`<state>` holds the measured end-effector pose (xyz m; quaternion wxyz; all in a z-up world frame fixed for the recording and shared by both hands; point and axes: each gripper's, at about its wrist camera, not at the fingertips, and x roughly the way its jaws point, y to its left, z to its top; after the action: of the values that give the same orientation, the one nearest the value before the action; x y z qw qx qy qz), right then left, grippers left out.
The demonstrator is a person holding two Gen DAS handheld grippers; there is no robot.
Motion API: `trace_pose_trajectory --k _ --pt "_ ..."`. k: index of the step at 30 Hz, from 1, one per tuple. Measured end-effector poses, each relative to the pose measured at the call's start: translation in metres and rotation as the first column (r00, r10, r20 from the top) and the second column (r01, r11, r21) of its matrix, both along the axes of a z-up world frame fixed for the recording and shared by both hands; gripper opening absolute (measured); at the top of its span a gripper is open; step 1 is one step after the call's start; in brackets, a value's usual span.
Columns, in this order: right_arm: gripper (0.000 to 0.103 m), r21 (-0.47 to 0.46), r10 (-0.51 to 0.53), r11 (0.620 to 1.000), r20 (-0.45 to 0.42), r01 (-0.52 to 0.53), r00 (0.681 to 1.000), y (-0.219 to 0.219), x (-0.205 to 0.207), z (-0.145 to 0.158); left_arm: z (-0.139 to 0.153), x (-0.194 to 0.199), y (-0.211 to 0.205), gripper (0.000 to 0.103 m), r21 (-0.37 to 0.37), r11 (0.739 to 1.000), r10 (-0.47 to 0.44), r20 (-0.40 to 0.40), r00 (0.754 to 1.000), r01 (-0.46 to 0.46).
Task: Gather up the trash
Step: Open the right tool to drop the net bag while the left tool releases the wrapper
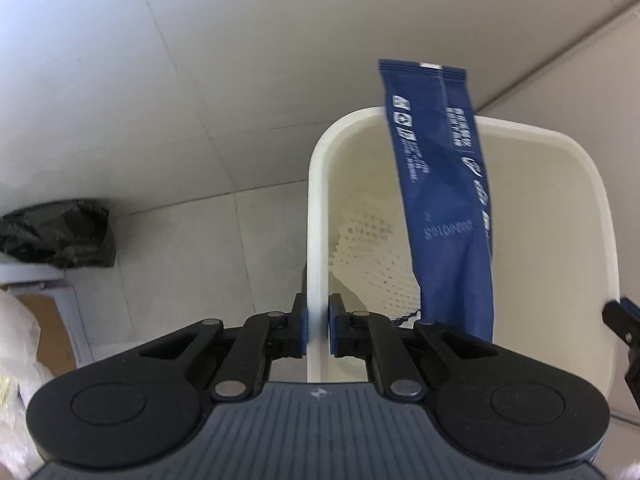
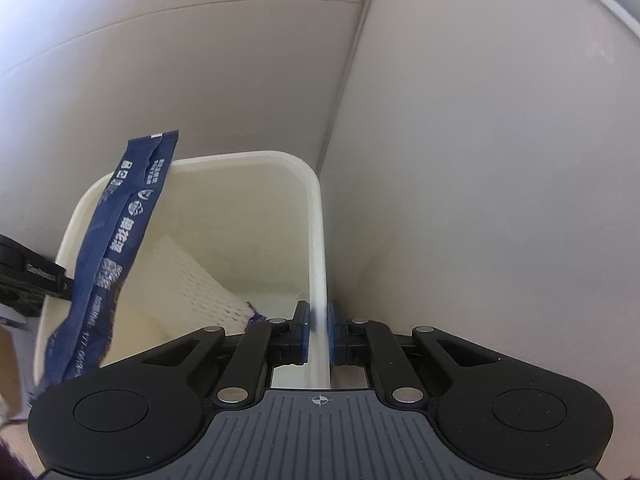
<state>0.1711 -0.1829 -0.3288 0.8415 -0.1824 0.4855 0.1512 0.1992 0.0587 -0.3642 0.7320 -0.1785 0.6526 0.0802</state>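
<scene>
Your left gripper (image 1: 318, 326) points almost straight down over the pale tiled floor (image 1: 160, 120), and its two blue-padded jaws are pinched tight on the left rim of the cream waste bin (image 1: 560, 208), one pad outside the wall and one inside. Your right gripper (image 2: 318, 330) comes in at a steep downward slant and is clamped the same way on the opposite rim of the bin, close to the corner where two walls (image 2: 480, 160) meet. So you have the bin held by both sides at once. The long blue wrapper (image 1: 440, 184) stands nearly upright inside it, leaning on the far rim with its top sealed end sticking out above the edge. A white foam net sleeve (image 1: 372, 248) lies at the bottom of the bin. Off to your left, a crumpled black bag (image 1: 56, 236) sits on the floor, well apart from the bin.
</scene>
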Motion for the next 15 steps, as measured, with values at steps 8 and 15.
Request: trace_pose_trajectory --k 8,15 --pt "0.01 -0.025 -0.046 0.999 0.065 0.047 0.997 -0.011 -0.015 -0.019 0.034 -0.01 -0.039 0.008 0.126 0.988 -0.113 0.159 0.981 0.093" --pt "0.01 -0.036 -0.062 0.997 0.008 0.062 0.998 -0.018 -0.021 -0.039 0.042 -0.005 -0.06 0.009 0.197 0.962 -0.219 0.136 0.966 0.19"
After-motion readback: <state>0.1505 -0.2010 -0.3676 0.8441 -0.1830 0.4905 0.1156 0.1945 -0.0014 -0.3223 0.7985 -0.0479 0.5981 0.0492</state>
